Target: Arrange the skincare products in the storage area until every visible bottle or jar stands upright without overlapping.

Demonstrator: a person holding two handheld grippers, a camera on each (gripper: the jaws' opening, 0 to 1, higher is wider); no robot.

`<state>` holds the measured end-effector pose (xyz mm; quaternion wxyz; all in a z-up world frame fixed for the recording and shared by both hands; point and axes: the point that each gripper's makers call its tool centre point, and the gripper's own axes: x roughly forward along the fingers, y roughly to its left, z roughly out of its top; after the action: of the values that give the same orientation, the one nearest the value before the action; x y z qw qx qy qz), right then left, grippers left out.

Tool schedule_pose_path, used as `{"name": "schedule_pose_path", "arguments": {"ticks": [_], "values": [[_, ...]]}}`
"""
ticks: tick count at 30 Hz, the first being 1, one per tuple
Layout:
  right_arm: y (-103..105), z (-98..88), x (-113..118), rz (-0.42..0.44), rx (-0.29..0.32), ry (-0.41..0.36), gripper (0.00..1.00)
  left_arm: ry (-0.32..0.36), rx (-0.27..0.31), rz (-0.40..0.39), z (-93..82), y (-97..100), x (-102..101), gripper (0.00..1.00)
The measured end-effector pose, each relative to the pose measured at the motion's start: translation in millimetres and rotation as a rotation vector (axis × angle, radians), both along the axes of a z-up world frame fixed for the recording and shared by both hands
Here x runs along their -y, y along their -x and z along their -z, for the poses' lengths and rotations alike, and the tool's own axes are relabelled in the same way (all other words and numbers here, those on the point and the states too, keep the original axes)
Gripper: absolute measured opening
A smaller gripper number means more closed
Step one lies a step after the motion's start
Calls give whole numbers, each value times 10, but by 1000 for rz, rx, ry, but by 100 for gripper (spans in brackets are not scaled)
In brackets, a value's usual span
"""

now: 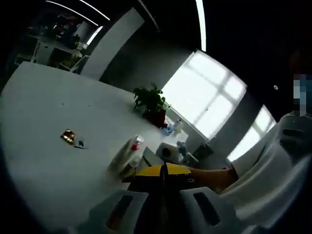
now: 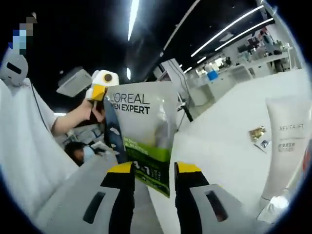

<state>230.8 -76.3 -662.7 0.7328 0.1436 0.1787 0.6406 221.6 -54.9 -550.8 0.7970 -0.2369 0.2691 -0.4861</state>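
Upright, L'Oreal pouch (image 2: 144, 131) clamped between right gripper (image 2: 152, 176) fingers; left's state unclear.

A big white table with small things sitting on it

A big, smooth white table (image 1: 53, 122) is stretching out in the left gripper view, and it is showing again in the right gripper view (image 2: 229, 141). A small shiny gold and red wrapper (image 1: 68, 136) is lying on it, with a tiny blue-grey packet (image 1: 80, 144) just beside it. A leafy green plant in a dark red pot (image 1: 152, 106) is standing near the far edge by the window. A white tube with a red cap (image 1: 127, 150) is lying on the table, near other small bottles too blurry to tell. In the right gripper view, a tall white tube with grey letters (image 2: 286, 146) is standing cap-down near the gold wrapper.
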Motion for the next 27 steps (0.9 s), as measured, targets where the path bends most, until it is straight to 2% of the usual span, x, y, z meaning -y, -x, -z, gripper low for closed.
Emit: {"name": "schedule_pose_path", "arguments": {"ticks": [4, 7, 9, 12, 17, 20, 23, 24, 25, 27], "values": [[4, -60, 11, 2, 15, -28, 14, 20, -1, 6, -47, 1, -5, 2], [7, -93, 56, 0, 53, -34, 7, 70, -19, 3, -92, -3, -29, 2], [30, -115, 63, -6, 45, -39, 3, 76, -23, -19, -87, -45, -79, 2], [76, -153, 57, -15, 40, -48, 2, 92, -53, -48, -76, -106, -139, 2], [131, -154, 53, -32, 10, -55, 1, 96, -51, -89, -41, -173, -209, 3], [154, -146, 57, -34, -22, -52, 1, 54, 10, -124, 16, -246, -271, 4], [149, -153, 101, -21, -40, -63, 1, -48, 10, -122, 214, -248, -323, 4], [138, -199, 113, -12, -56, -90, 1, -69, -11, -112, 274, -223, -321, 7], [133, -228, 126, -8, -62, -104, 1, -75, -3, -104, 310, -217, -299, 11], [98, -301, 151, 9, -81, -143, 1, -72, 1, -98, 370, -195, -261, 25]]}}
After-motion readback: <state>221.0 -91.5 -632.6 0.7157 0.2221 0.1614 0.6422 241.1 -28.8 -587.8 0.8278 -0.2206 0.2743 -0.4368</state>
